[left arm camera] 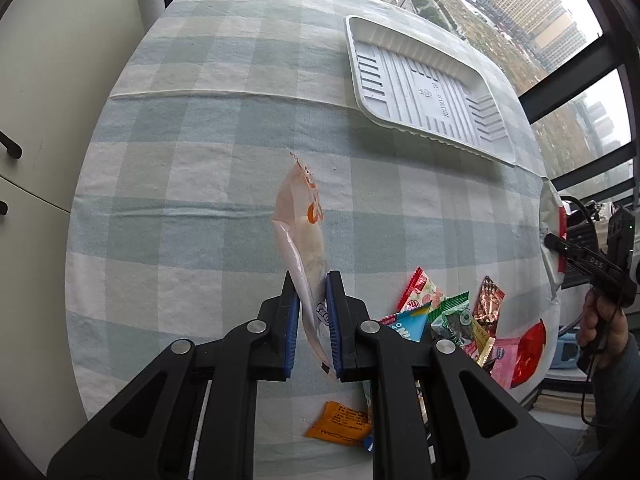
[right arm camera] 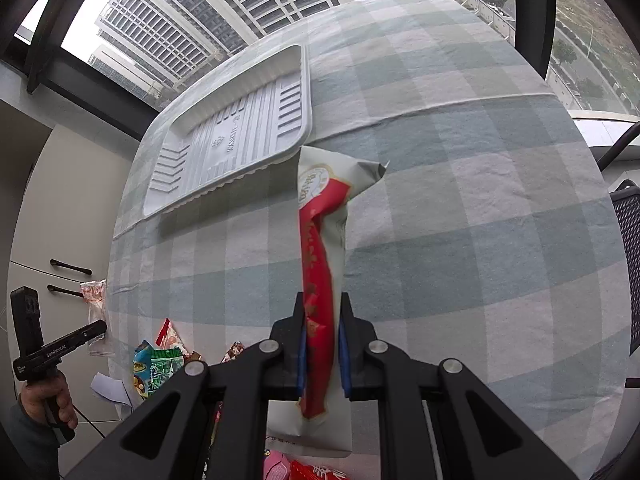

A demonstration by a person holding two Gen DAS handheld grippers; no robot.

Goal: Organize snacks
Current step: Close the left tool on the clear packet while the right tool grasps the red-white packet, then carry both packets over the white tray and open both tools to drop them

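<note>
While both grippers are clamped on packets, the white tray (left arm camera: 424, 88) sits bare at the far side of the table, nothing in it.

Left gripper (left arm camera: 312, 304): blue pads (left arm camera: 293, 320) pinched tight on a pale translucent packet with orange print (left arm camera: 300, 220), held by its near end, lifted clear of the cloth.
Right gripper (right arm camera: 322, 332): jaws closed on a white packet with a red band (right arm camera: 320, 248), gripped at the lower part, far end pointing toward the tray's near corner.

Rest of the snacks: mixed heap (left arm camera: 460, 320) at the table's near edge, well apart from the tray. One orange packet (left arm camera: 340, 424) lies just beside the heap.

Surface: checked pale green/white tablecloth (left arm camera: 200, 160), a crease running across it. Big windows behind, high-rise blocks outside. White cabinet (left arm camera: 36, 120) with dark handles to one side.

View differences: only the left wrist view shows the orange packet and the full heap; the right view catches just the heap's edge, plus a dark mesh chair back (right arm camera: 628, 240). Each view shows the other gripper with the hand (right arm camera: 44, 396) on its grip.
</note>
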